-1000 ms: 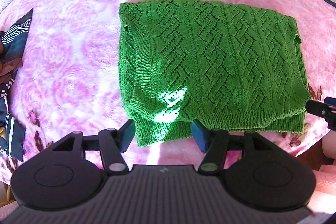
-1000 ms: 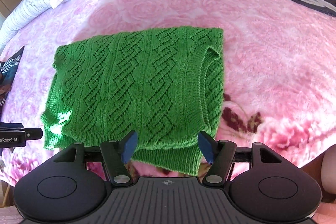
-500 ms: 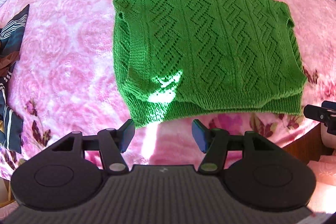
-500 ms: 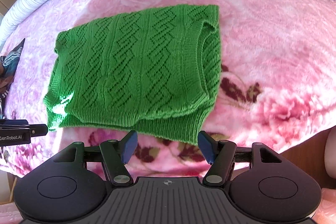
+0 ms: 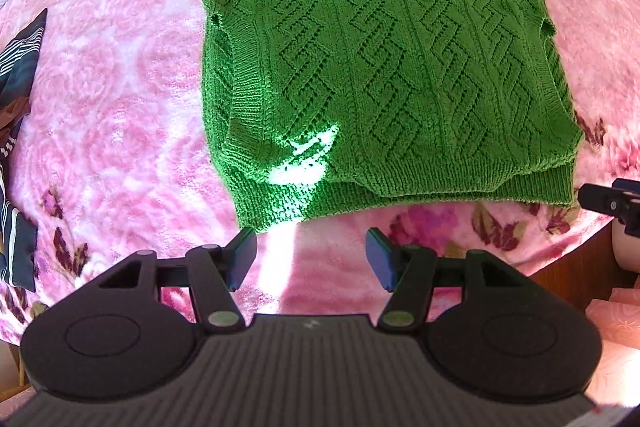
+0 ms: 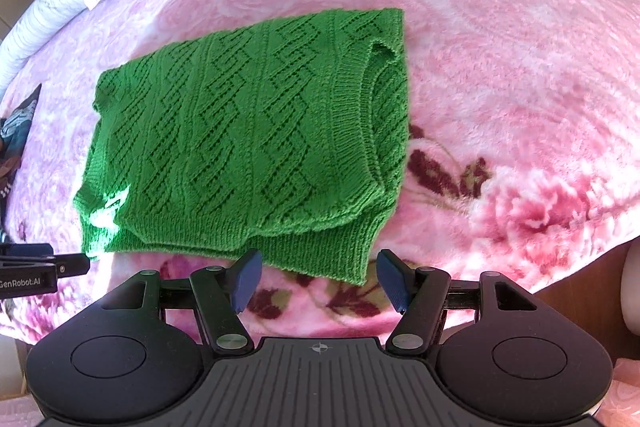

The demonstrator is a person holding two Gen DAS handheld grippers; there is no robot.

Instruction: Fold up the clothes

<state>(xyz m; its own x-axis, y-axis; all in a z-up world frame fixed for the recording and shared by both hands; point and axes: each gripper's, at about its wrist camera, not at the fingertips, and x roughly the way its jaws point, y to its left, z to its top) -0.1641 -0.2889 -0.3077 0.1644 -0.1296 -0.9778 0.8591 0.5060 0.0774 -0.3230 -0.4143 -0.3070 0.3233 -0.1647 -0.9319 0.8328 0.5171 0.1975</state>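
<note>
Left gripper [image 5: 311, 257] wide open, empty, just short of the sweater's [image 5: 380, 83] near-left hem. Sweater lies folded on the pink blanket [image 6: 500, 59]. Right gripper [image 6: 319, 281] same, by the near-right corner. For the next fold, pinch both layers.
</note>
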